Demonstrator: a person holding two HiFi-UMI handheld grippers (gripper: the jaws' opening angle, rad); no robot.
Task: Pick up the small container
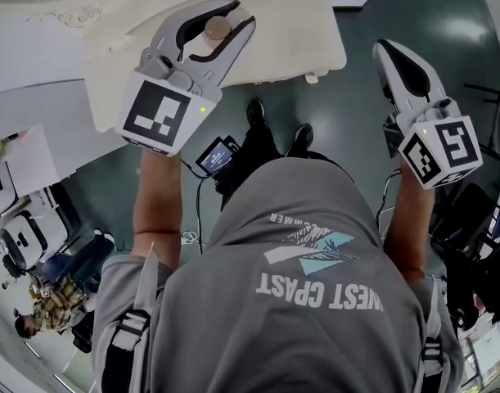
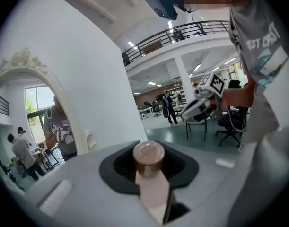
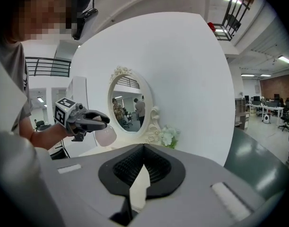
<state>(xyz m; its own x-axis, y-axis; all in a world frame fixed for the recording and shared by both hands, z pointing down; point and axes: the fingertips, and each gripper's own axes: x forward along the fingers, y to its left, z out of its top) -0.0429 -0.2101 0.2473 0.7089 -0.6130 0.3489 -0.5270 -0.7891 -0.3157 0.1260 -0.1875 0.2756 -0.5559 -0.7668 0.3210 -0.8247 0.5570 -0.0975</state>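
Observation:
The small container (image 1: 218,29) is a frosted bottle with a round brown cap. It is lifted off the cream table (image 1: 299,23), and my left gripper (image 1: 242,15) is shut on it just below the cap. In the left gripper view the brown cap (image 2: 149,156) stands between the two grey jaws. From the right gripper view the bottle's pale body (image 3: 105,136) hangs under the left gripper (image 3: 90,119). My right gripper (image 1: 390,52) is raised at the right over the green floor, away from the table. Its jaws (image 3: 143,151) meet at the tip with nothing between them.
An oval mirror in an ornate white frame (image 3: 130,109) stands on the table against a white curved wall, with white flowers (image 3: 167,137) at its foot. The person's black shoes (image 1: 255,111) stand on the floor by the table's edge. Office chairs (image 2: 229,123) and people are farther off.

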